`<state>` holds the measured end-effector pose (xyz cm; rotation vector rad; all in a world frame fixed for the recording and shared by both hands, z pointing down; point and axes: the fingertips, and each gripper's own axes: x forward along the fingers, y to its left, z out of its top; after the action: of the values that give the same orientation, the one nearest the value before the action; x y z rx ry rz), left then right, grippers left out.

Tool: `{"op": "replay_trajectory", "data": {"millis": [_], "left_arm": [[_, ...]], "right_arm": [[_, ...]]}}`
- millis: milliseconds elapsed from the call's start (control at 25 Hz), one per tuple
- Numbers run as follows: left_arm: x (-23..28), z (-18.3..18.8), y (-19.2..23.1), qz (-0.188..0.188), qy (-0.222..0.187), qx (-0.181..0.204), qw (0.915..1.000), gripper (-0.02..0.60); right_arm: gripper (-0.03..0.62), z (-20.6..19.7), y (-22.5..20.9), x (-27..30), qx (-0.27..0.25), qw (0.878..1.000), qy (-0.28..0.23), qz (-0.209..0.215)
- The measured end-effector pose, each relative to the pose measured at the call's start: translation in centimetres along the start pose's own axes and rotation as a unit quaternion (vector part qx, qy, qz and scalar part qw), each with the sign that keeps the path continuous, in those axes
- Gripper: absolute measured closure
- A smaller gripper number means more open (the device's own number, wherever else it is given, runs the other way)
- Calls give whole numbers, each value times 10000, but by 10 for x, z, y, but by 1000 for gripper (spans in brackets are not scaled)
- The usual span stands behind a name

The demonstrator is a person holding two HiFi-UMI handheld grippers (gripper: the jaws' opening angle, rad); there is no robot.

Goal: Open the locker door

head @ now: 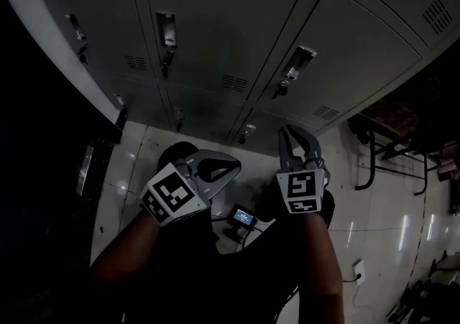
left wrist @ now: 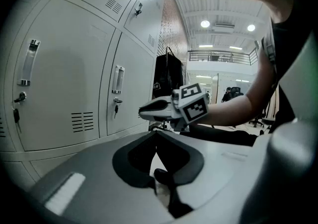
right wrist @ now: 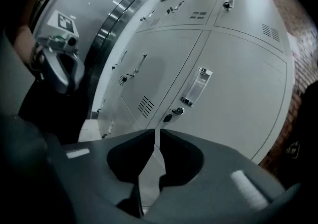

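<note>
Grey metal lockers (head: pixel 237 21) fill the top of the head view, all doors shut. The door nearest my right gripper (head: pixel 290 131) has a recessed handle (head: pixel 298 62) and a key lock (head: pixel 280 88). In the right gripper view that handle (right wrist: pixel 200 85) and lock (right wrist: pixel 177 111) lie just beyond my right gripper (right wrist: pixel 155 131), whose jaws stand a narrow slit apart with nothing between them. My left gripper (head: pixel 233 166) hangs lower left, clear of the lockers. Its jaws (left wrist: pixel 156 134) are shut and empty and point sideways at my right gripper (left wrist: pixel 146 112).
More locker handles (left wrist: pixel 118 79) and vents (left wrist: pixel 82 121) line the wall. A small lit device (head: pixel 243 217) lies on the tiled floor by my feet. A black metal frame (head: pixel 374 150) stands to the right, and a dark cabinet (head: pixel 93 164) to the left.
</note>
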<state>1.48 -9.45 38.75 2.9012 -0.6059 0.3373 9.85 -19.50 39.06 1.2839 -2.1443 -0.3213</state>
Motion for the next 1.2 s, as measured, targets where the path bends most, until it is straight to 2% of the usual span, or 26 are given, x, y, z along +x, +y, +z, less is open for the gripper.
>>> {"op": "replay_trajectory", "data": {"millis": [160, 240, 360, 440, 520, 640, 960, 1200], "left_arm": [[-1, 2, 0, -49, -41, -6, 10000, 569], [-2, 3, 0, -68, -65, -9, 10000, 569], [-2, 3, 0, -86, -96, -31, 9999, 569], [-2, 3, 0, -99, -97, -37, 9999, 569], [-1, 3, 0, -106, -89, -34, 9999, 569], [-1, 3, 0, -104, -74, -31, 9999, 569], [0, -5, 2, -43, 59, 13, 10000, 569], [2, -7, 1, -45, 146, 53, 9999, 569]], "right_arm": [[515, 14, -27, 35, -906, 9932, 361, -630], [496, 23, -36, 48, -1391, 9853, 494, -853], [481, 31, -36, 64, -2097, 9706, 672, -974], [494, 32, -35, 71, -2472, 9597, 771, -1093], [548, 33, -36, 71, -2726, 9501, 836, -1260], [557, 32, -32, 61, -2930, 9437, 796, -1313], [557, 12, -3, -19, -2905, 9485, 503, -1162], [557, -24, -4, -85, -2840, 9483, 657, -1258]]}}
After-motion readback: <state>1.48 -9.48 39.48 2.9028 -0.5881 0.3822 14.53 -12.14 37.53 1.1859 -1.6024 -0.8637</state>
